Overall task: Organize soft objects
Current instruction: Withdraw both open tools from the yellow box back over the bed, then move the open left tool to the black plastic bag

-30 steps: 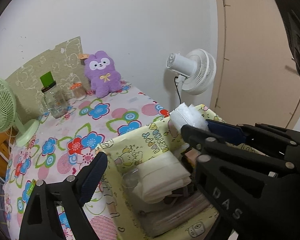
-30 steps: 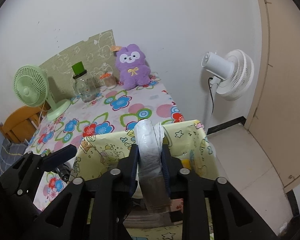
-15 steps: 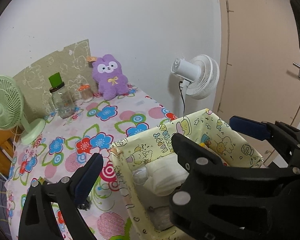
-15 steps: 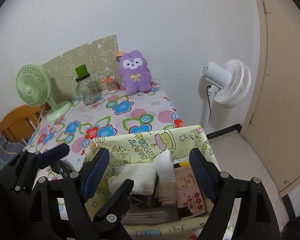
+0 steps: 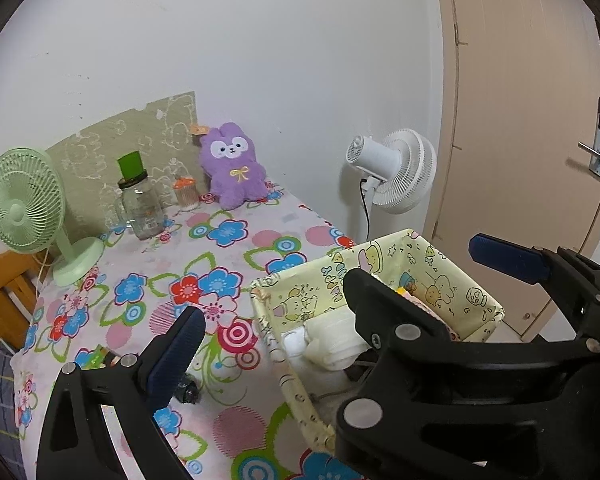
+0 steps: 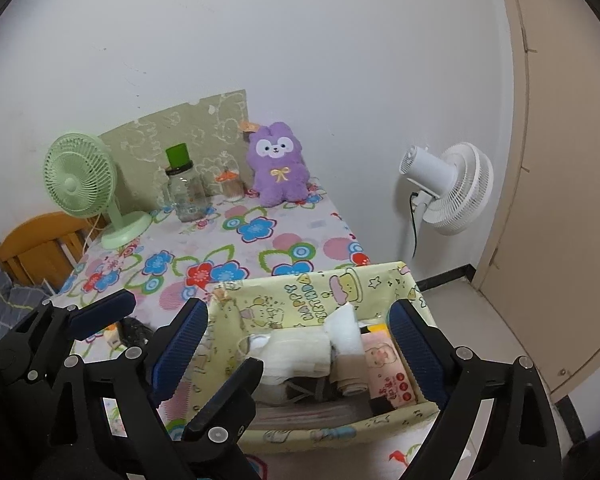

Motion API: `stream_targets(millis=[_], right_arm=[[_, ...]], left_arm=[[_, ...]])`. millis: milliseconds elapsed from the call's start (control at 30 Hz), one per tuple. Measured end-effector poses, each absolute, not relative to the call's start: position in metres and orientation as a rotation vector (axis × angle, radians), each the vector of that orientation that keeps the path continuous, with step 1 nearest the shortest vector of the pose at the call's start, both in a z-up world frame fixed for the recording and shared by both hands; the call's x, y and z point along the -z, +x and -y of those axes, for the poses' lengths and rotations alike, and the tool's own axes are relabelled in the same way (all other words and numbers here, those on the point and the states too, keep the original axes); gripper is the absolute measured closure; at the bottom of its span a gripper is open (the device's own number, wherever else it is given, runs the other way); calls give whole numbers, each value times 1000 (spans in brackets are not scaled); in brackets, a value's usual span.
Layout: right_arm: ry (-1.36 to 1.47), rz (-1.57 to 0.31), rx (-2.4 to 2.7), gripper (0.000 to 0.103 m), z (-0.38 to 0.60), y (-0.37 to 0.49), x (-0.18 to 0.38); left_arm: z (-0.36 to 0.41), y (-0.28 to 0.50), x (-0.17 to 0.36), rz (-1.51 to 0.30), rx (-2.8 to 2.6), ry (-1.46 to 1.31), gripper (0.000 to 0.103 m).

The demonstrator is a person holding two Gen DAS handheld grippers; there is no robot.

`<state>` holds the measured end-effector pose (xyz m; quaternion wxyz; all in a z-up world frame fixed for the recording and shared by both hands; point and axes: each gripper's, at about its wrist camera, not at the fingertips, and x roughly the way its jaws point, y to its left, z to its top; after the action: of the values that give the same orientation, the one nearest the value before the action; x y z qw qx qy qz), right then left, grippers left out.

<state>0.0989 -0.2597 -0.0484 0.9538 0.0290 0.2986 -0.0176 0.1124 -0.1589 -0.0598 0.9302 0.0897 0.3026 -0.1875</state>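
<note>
The right gripper (image 6: pixel 296 344) has just been opening and stands wide above the yellow fabric bin (image 6: pixel 300 300) at the surface's near right corner, nothing between its fingers. The white wrapped roll (image 6: pixel 346 330) stands inside the bin. The left gripper (image 5: pixel 332 292) is spread wide, empty.

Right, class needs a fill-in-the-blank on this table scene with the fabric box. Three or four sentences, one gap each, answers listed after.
1. The plush toy leaning against the wall is ______ in colour.
2. The glass jar has a ______ lid.
3. The green fan stands on the table, while the ______ fan stands off the table, beside it.
4. The wrapped white roll rests inside the ______ fabric box.

Missing words: purple; green; white; yellow
</note>
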Motion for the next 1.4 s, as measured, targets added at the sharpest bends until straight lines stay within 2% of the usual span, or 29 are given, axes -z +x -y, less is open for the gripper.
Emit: stream_targets(millis=[1000,1167,1400], right_arm=[[-9,-594,-85,9,180,72,46],[-10,-600,-115,9,166,76,48],[-19,-612,-141,9,145,83,54]], left_arm=[[81,84,59,-606,301,128,3],[67,85,61,-602,309,100,7],[47,91,66,-618,287,87,7]])
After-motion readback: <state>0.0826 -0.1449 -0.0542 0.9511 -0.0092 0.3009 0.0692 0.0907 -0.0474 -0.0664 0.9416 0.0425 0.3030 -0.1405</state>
